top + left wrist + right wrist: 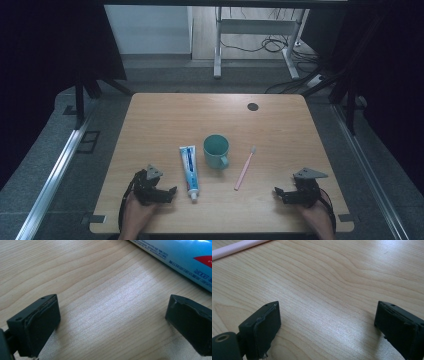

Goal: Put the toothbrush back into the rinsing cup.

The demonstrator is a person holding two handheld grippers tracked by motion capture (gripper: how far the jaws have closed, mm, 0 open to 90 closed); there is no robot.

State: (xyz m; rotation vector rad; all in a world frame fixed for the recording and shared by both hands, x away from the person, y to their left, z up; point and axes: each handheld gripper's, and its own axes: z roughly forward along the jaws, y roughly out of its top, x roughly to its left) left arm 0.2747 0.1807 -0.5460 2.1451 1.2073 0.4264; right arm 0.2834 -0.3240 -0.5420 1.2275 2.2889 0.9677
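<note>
A white and blue toothpaste tube [189, 170] lies on the wooden table [165, 120], cap toward the front edge. Right of it stands a teal mug [216, 150] with its handle toward the front. A pink toothbrush [244, 168] lies further right, bristles at the far end. My left gripper [170, 192] rests near the front edge, just left of the tube's cap, jaws wide open with nothing between them. In the left gripper view [112, 322] the tube [180, 255] crosses the top right. My right gripper [278, 193] rests open at the front right; its view [327, 327] catches the toothbrush handle [234, 248].
A small dark round grommet [253, 106] sits near the table's far edge. Beyond the table stand a white desk frame [260, 30] and cables on the floor. Dark curtains hang at both sides.
</note>
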